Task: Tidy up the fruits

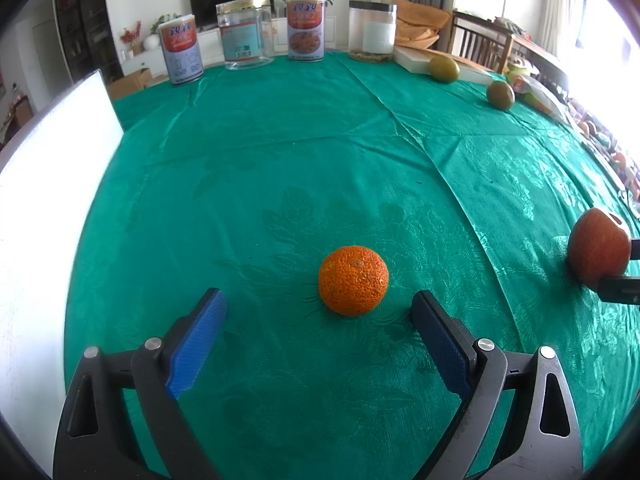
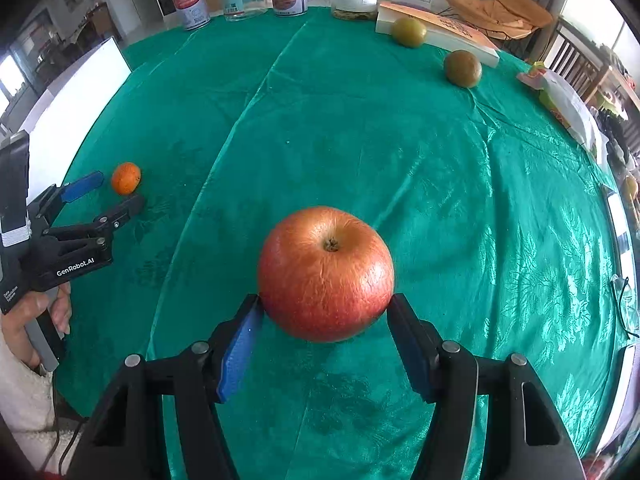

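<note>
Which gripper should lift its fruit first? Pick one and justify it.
Right. The right gripper already has both fingertips against the apple. The left gripper is open, and the orange lies just beyond its fingertips.

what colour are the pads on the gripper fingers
Blue, textured pads on black fingers. Clearest in the left wrist view.
</note>
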`<state>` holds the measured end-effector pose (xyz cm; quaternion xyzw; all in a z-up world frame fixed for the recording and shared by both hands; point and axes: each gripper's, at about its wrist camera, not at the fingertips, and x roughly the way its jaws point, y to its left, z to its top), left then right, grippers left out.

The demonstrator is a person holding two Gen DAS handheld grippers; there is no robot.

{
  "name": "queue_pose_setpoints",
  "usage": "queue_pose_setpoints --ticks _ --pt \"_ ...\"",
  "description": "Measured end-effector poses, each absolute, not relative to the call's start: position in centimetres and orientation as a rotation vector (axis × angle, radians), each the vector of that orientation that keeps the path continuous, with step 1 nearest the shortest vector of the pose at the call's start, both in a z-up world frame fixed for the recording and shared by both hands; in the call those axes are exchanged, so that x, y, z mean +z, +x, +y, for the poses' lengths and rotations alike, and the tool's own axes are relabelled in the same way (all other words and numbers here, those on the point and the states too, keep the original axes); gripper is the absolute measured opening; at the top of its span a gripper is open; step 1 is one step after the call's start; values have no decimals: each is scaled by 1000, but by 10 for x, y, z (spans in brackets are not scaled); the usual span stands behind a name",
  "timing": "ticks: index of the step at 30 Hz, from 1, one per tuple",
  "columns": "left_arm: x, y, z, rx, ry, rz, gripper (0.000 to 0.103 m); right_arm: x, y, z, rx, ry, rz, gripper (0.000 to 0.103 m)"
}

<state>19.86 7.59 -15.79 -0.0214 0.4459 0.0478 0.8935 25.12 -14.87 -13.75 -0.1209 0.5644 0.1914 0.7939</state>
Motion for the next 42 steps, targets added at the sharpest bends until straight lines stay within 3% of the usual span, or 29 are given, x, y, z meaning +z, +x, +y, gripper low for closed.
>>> queue_pose_setpoints --ticks 5,8,11,20,42 --pt "-158 199 76 100 -44 925 95 -144 237 -166 423 -115 1215 59" --pt "-158 199 76 100 -44 925 95 -142 228 -169 403 -78 1148 61" --pt "-158 199 76 100 -44 925 95 -147 219 -173 364 -1 1134 91" --pt "-158 199 75 100 -43 925 95 -170 207 -150 206 -125 1032 103" --pt "-158 199 76 102 -43 926 97 -170 205 -153 198 -115 992 103"
